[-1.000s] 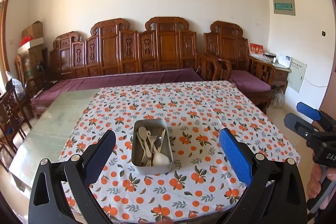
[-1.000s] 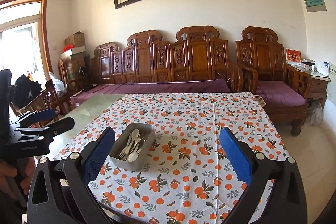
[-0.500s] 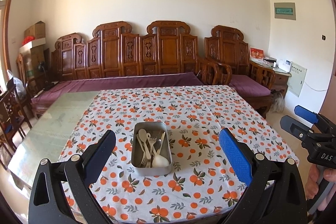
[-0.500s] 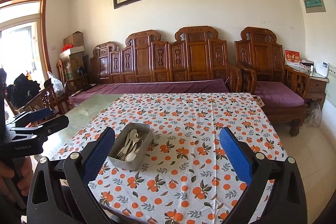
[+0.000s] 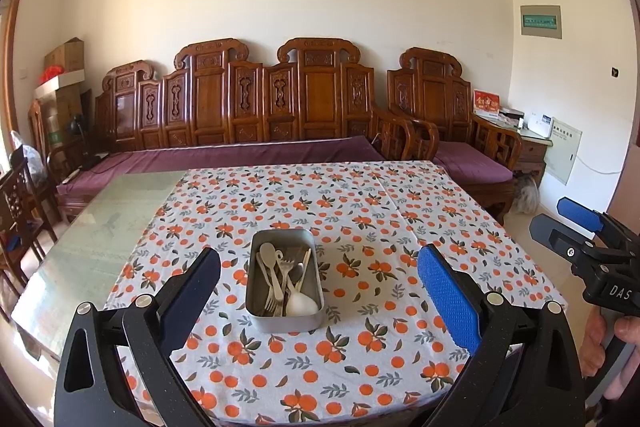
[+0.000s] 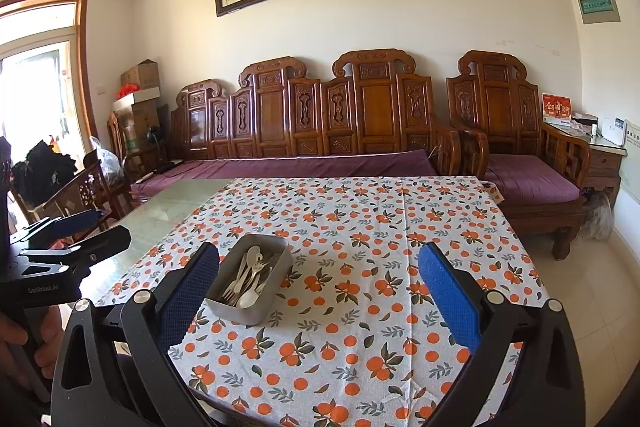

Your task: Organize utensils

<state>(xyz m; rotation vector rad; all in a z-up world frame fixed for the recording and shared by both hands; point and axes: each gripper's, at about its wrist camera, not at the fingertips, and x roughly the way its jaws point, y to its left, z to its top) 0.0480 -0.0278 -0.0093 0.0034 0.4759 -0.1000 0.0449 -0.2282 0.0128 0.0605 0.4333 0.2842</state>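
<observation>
jaws spread on left gripper (image 5: 319,285) and right gripper (image 6: 319,283); one metal tin (image 5: 284,281) of mixed utensils (image 5: 283,277), uncountable

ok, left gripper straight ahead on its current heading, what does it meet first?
Probably the metal tin of cutlery, centred between the open left gripper fingers. The gripper seems to sit above table level, so it might pass over the tin; depth is unclear.
</observation>
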